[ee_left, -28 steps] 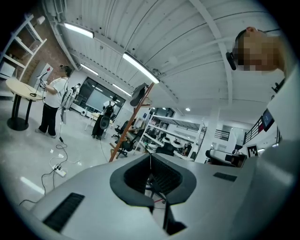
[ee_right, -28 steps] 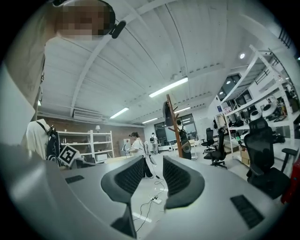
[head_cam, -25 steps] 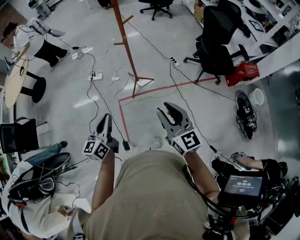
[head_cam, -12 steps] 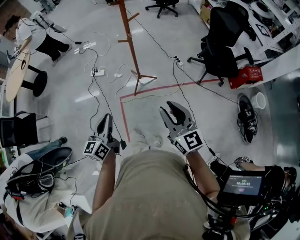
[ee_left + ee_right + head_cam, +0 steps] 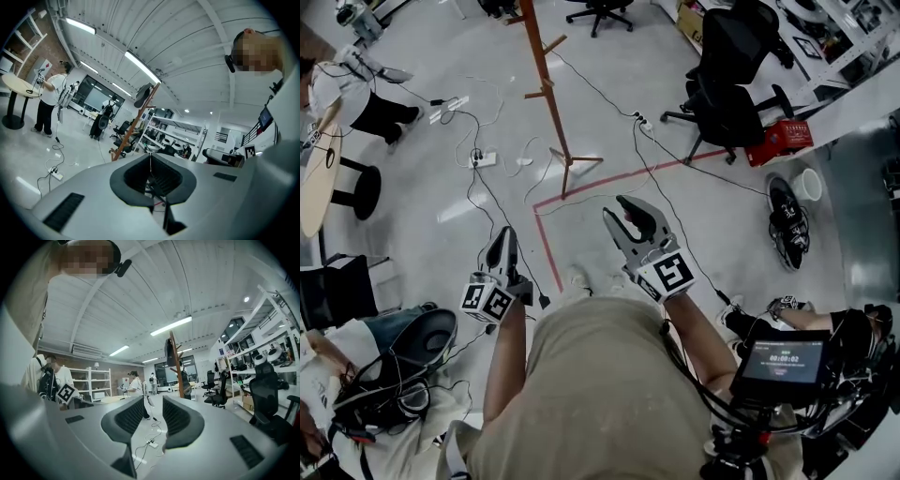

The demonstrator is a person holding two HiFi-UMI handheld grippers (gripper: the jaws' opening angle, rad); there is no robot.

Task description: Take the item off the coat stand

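**Both grippers short of the coat stand, item up on its top**

Head view. Looks steeply down on a pale floor. Finds the wooden coat stand (image 5: 546, 98) at the far side, left of centre, feet beside a corner of red floor tape (image 5: 609, 180). Loses the stand's top past the frame edge, so gives no sight of the item here. Shows the left gripper (image 5: 501, 242) near and to the left, and the right gripper (image 5: 630, 214) near and just right of centre. Has both pointing toward the far side, well apart from the stand. Takes in a black office chair (image 5: 727, 89) at the far right and a white power strip (image 5: 477, 157) with loose cables left of the stand.

Left gripper view. Looks along the left gripper (image 5: 151, 173) with jaws pressed together, pads meeting in one thin line, nothing caught between. Catches the coat stand (image 5: 130, 129) slanting across the middle distance, with the dark item (image 5: 143, 95) hanging at its top. Puts a person in a white top (image 5: 49, 101) beside a round table (image 5: 18, 84) at the far left.

Right gripper view. Looks along the right gripper (image 5: 153, 416) with jaws parted by a narrow gap, holding nothing, only floor and cable behind. Sets the coat stand (image 5: 176, 363) upright in the distance, just right of that gap. Shows the dark item (image 5: 169, 351) draped at the stand's top, well apart from the jaws.
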